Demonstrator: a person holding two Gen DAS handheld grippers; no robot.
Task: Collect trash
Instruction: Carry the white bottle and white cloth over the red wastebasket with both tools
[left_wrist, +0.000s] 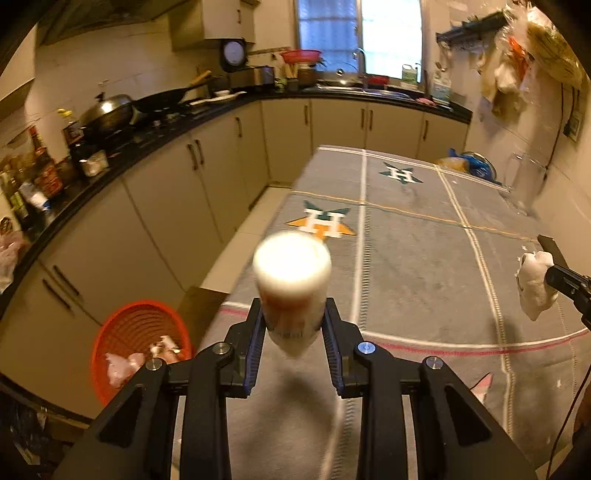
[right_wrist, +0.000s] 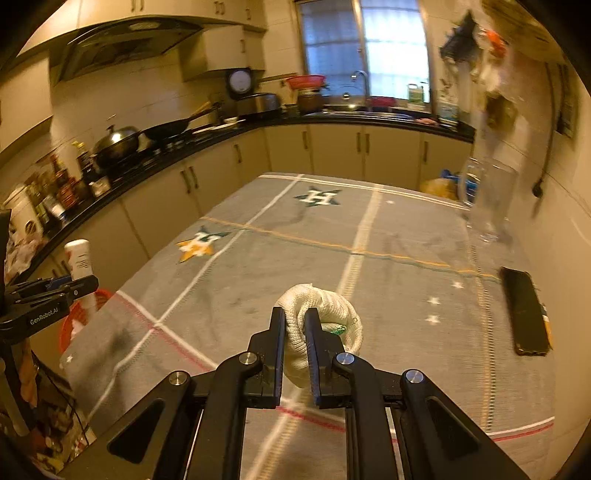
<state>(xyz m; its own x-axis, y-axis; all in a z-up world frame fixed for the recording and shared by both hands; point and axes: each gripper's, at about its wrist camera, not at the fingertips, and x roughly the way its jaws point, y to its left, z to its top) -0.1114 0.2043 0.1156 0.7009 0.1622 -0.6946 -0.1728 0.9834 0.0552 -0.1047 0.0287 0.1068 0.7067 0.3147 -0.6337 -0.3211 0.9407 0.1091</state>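
Left gripper (left_wrist: 293, 325) pinches white bottle (left_wrist: 291, 284), right gripper (right_wrist: 294, 325) pinches foam net (right_wrist: 325, 314); carry both over red basket (left_wrist: 125, 332) lower-left, release only above it.

blurred bottle (left_wrist: 291, 291) — label unreadable, glass (right_wrist: 487, 199) smeared

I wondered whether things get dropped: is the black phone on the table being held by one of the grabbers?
No, the black phone lies flat on the grey tablecloth, apart from the right gripper, whose jaws pinch a white foam net.
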